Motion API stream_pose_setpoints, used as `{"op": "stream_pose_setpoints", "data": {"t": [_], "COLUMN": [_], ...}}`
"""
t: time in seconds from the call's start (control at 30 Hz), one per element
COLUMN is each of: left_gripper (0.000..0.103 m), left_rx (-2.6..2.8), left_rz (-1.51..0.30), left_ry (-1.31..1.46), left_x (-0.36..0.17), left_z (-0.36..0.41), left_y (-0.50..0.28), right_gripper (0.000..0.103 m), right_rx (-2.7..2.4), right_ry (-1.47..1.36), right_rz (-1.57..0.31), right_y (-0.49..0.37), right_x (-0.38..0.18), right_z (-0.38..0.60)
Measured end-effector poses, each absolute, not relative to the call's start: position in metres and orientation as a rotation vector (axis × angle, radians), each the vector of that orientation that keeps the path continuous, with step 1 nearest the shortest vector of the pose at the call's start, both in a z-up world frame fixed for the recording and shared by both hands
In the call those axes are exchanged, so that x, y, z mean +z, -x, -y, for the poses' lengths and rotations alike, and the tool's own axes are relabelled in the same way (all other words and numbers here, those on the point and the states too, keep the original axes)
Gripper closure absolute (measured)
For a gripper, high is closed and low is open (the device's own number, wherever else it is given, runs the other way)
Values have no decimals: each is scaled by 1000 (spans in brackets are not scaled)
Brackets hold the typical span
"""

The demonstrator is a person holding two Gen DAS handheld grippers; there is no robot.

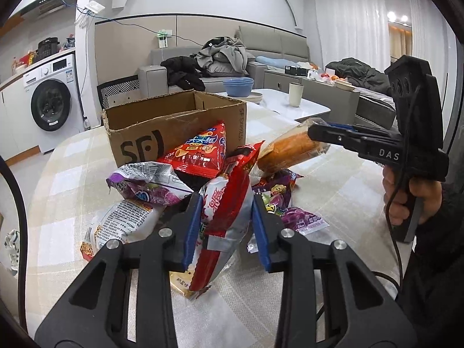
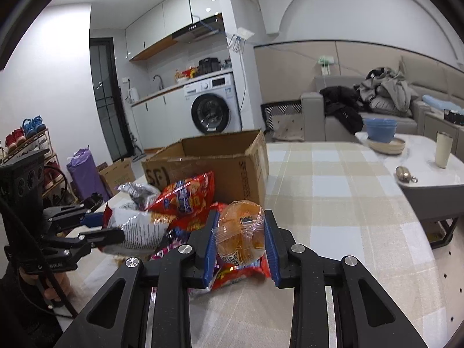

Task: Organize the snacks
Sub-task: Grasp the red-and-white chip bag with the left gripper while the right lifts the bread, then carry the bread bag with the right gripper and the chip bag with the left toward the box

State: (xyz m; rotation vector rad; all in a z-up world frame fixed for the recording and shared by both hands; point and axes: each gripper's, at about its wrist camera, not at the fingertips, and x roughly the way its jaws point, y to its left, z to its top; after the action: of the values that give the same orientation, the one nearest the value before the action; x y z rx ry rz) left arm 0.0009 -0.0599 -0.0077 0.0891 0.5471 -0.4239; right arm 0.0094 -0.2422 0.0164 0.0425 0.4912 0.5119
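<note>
A pile of snack packets (image 1: 162, 185) lies on the checked tablecloth in front of an open cardboard box (image 1: 174, 124). My left gripper (image 1: 226, 203) is shut on a red and silver snack bag (image 1: 229, 214) and holds it above the pile; it also shows at the left of the right wrist view (image 2: 116, 229). My right gripper (image 2: 240, 226) is shut on a wrapped orange bread roll (image 2: 240, 232), held above the pile's right side. The roll (image 1: 290, 148) and right gripper (image 1: 316, 136) also show in the left wrist view, next to the box.
A white side table holds blue bowls (image 1: 237, 85) and a cream cup (image 1: 295, 94). A sofa with clothes (image 1: 220, 55) stands behind. A washing machine (image 1: 52, 101) is at the left. Shoe rack (image 2: 23, 145) and purple bag (image 2: 84, 174) stand on the floor.
</note>
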Motion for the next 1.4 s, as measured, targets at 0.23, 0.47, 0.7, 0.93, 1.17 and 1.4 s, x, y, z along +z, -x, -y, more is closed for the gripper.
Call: {"op": "stream_pose_setpoints", "data": {"t": [0.23,0.47,0.7,0.93,1.17,1.4], "left_gripper": [68,55,68,73,73,74], "left_rx": [-417,-375,-375,-400,-406,-377], "left_rz": [-574,-649,-654,-613,-549,-519], "left_ry": [-112,-117,-101,-63,-12,53], "left_x": [-11,-24,-28,-17,3,23], "left_z": [61,59,54,49,39,19], "left_y": [0,-15,-17,-10,1,2], "right_gripper": [67,61,65,66,66,66], "right_rx": [558,549,552,570,582,580], "right_ry": [-16,37,75,43,-9,-53], "right_rz": [-619,-714,-662,-600,-517,-461], "right_y": [-16,-32,-24,-14,-5,-5], "right_x": [2,-12,-7,5,23,38], "right_z": [242,222,220,226,235,232]}}
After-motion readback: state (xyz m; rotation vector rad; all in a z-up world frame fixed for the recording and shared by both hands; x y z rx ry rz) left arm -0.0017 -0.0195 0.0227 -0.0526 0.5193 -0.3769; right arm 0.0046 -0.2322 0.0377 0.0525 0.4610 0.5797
